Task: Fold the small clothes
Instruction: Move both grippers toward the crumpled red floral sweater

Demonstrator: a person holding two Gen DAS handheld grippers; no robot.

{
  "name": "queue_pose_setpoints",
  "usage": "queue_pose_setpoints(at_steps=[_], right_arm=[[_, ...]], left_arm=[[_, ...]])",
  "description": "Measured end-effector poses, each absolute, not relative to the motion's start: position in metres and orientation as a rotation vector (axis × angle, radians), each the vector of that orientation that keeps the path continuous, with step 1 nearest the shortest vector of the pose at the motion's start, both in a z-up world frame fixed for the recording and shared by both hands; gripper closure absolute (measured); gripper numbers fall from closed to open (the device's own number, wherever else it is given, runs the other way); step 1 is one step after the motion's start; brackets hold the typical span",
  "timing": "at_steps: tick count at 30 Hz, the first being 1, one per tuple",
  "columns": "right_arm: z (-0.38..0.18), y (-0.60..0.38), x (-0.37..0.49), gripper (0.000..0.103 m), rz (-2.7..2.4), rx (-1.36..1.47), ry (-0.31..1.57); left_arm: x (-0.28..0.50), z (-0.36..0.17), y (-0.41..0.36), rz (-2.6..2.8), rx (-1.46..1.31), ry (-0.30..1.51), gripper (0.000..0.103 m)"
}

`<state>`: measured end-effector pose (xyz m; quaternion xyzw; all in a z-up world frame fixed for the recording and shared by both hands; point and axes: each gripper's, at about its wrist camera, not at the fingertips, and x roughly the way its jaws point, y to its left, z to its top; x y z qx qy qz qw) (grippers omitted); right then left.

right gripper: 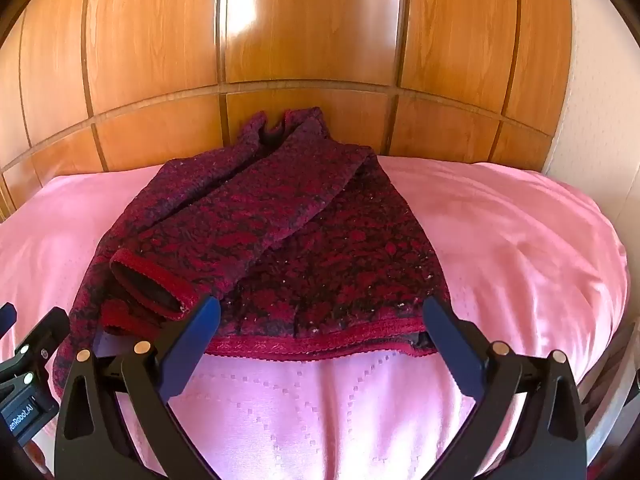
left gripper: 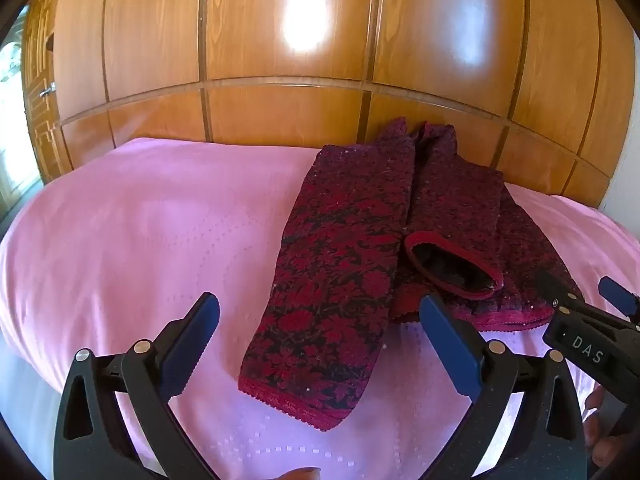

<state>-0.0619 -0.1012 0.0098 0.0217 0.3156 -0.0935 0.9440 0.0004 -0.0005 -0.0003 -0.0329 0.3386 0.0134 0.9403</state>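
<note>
Knitwear is the job: a dark red patterned sweater (right gripper: 280, 240) lies on the pink bedspread (right gripper: 500, 232), its collar toward the wooden wardrobe (right gripper: 312, 28) behind the bed. One sleeve (left gripper: 332, 280) trails off to the left side toward me, and the other sleeve (right gripper: 224, 236) is laid slantwise across the body, its cuff open near the hem.

My left gripper (left gripper: 318, 332) hangs over the bedspread with its jaws spread as wide as they go, nothing between them; the trailing sleeve's end lies just beyond and between its tips. My right gripper (right gripper: 320, 334) is equally wide and empty, poised just short of the hem band (right gripper: 312, 346).

What worries me: the knit looks thick and loose, so a pinch at the hem could, I judge, take only the top layer and leave the back behind, skewing any fold. The bedspread looks slippery and soft; a low jaw might gather it along with the hem. The two grippers also sit close together, and crossing them could knock the laid sleeve askew.

No containers are in sight, so nothing is held in any.
</note>
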Motion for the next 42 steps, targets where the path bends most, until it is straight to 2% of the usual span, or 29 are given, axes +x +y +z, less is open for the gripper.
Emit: queue_pose_setpoints(at_steps=[42], right_arm=[[-0.004, -0.108, -0.063, 0.002, -0.166, 0.057, 0.676]], left_arm=[[-0.001, -0.009, 0.001, 0.047, -0.033, 0.701, 0.004]])
